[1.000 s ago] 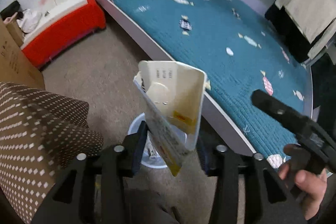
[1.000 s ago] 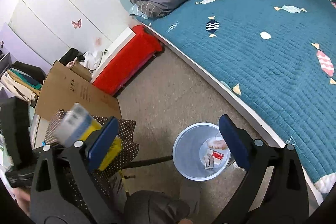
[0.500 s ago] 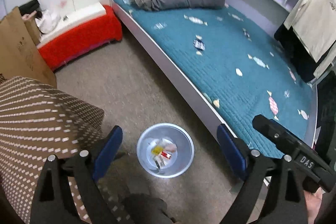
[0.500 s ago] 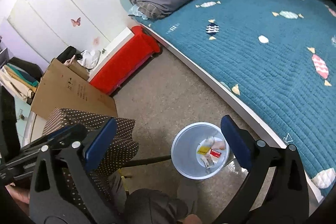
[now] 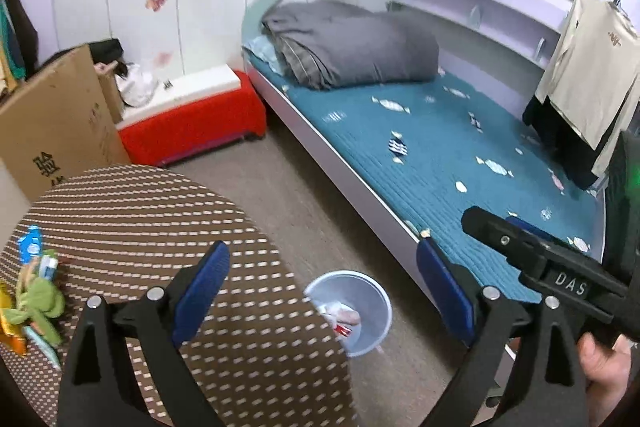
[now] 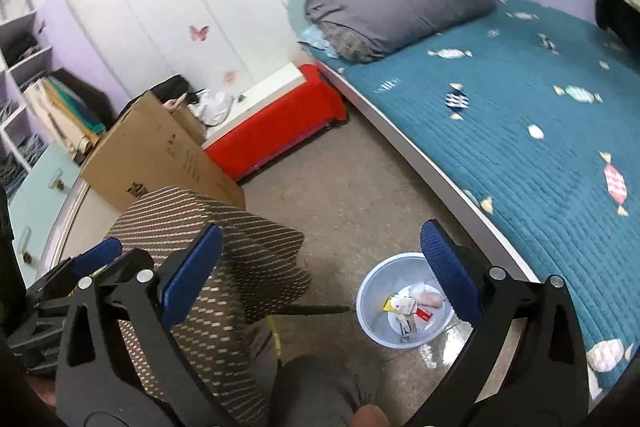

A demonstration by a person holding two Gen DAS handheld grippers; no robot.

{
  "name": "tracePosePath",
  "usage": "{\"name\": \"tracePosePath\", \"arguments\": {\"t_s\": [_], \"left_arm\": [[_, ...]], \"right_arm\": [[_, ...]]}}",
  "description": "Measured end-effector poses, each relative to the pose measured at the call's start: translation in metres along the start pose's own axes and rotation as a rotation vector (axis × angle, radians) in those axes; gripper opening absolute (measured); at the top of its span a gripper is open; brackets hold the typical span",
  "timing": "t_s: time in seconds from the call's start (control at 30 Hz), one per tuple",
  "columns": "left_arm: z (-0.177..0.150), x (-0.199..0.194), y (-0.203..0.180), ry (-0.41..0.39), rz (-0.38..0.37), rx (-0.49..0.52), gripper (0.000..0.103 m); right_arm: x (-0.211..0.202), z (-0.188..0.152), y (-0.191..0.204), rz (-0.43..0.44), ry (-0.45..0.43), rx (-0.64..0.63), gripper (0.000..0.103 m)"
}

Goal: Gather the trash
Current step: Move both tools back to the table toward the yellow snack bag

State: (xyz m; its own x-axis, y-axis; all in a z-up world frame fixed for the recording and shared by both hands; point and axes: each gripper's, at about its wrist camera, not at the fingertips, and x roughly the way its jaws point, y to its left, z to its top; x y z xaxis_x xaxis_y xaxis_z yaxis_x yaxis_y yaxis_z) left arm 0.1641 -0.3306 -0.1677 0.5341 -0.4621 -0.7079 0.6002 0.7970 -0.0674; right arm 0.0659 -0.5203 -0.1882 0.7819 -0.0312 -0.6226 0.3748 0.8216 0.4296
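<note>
A pale blue trash bin (image 5: 370,287) stands on the floor beside the bed and holds several wrappers and packets (image 6: 408,307); it also shows in the right wrist view (image 6: 370,311). My left gripper (image 5: 324,291) is open and empty, above the edge of a round table (image 5: 160,211) with a brown dotted cloth. Several pieces of trash (image 5: 36,291), green, blue and yellow, lie at the table's left edge. My right gripper (image 6: 320,271) is open and empty, above the floor left of the bin. It also shows in the left wrist view (image 5: 544,259).
A bed with a teal cover (image 5: 420,147) and a grey folded quilt (image 5: 352,43) runs along the right. A red low bench (image 5: 192,127) and a cardboard box (image 5: 52,131) stand behind the table. Clothes (image 5: 588,83) hang at the far right.
My left gripper let go of the white and yellow carton, which now lies in the bin. It then opened wide and swung up and left over the table. The right gripper stayed open.
</note>
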Motion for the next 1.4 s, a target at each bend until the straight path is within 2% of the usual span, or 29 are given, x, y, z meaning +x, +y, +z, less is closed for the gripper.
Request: {"name": "tracePosePath", "arguments": {"t_s": [0.13, 0.4, 0.73, 0.93, 1.17, 1.2, 1.3, 1.37, 1.4], "left_arm": [[-0.004, -0.029, 0.019, -0.044, 0.017, -0.025, 0.093], [-0.016, -0.080, 0.069, -0.108, 0.101, -0.091, 0.094], [-0.049, -0.126, 0.144, -0.147, 0.191, -0.214, 0.094], [-0.083, -0.150, 0.198, -0.162, 0.297, -0.307, 0.094], [-0.149, -0.173, 0.275, -0.112, 0.477, -0.468, 0.094], [-0.156, -0.175, 0.284, -0.103, 0.496, -0.486, 0.094], [-0.180, -0.182, 0.313, -0.078, 0.552, -0.544, 0.094], [-0.192, -0.188, 0.329, -0.071, 0.563, -0.582, 0.094], [-0.197, -0.190, 0.334, -0.073, 0.572, -0.593, 0.094]], "right_arm": [[-0.010, 0.000, 0.035, 0.018, 0.000, -0.063, 0.097], [-0.019, -0.003, 0.099, 0.070, 0.010, -0.174, 0.097], [-0.017, -0.022, 0.180, 0.175, 0.054, -0.309, 0.097], [0.013, -0.061, 0.240, 0.253, 0.152, -0.392, 0.097], [0.059, -0.129, 0.327, 0.335, 0.278, -0.507, 0.096], [0.064, -0.137, 0.336, 0.344, 0.293, -0.519, 0.095], [0.082, -0.165, 0.369, 0.366, 0.342, -0.564, 0.078], [0.093, -0.179, 0.387, 0.361, 0.369, -0.581, 0.062], [0.099, -0.184, 0.395, 0.363, 0.383, -0.581, 0.060]]}}
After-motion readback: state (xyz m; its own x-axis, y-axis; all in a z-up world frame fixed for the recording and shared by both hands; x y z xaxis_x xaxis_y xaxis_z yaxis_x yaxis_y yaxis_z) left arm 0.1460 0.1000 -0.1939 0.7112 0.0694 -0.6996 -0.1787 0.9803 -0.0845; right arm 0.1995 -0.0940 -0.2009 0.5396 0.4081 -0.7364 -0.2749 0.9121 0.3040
